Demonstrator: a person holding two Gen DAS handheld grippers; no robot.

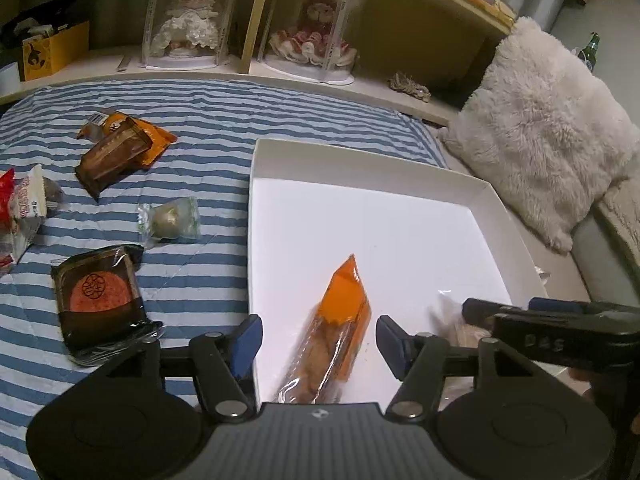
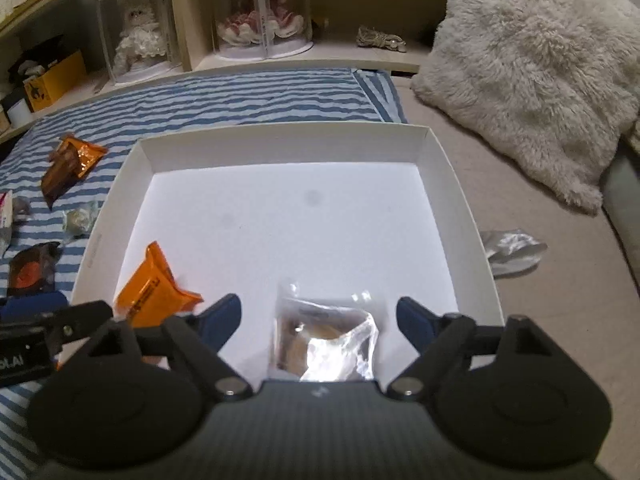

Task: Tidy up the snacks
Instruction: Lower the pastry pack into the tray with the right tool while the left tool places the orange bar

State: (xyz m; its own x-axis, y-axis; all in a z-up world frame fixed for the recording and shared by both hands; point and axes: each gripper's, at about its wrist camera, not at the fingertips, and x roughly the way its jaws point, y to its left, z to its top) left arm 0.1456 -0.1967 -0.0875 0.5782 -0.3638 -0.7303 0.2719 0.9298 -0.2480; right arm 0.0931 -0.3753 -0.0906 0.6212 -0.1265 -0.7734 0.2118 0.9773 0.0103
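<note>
A white shallow box (image 1: 492, 196) (image 2: 444, 160) lies on the striped bedspread. Inside it, an orange-wrapped pastry (image 1: 336, 328) (image 2: 154, 292) lies between the spread fingers of my left gripper (image 1: 318, 340), which is open and not touching it. My right gripper (image 2: 318, 320) is open too, over a clear-wrapped biscuit (image 2: 324, 340) on the box floor. The right gripper's fingers (image 1: 560, 312) show at the right edge of the left wrist view. On the bedspread to the left lie a dark mooncake pack (image 1: 98, 300), a small green-wrapped sweet (image 1: 170, 220) and a brown pack over an orange one (image 1: 116, 152).
A white and red snack bag (image 1: 20, 208) lies at the far left. A fluffy white cushion (image 1: 552, 128) (image 2: 532, 64) sits right of the box. Dolls in clear cases (image 1: 188, 20) and a yellow box (image 1: 52, 54) stand on the shelf behind. A crumpled clear wrapper (image 2: 510, 250) lies right of the box.
</note>
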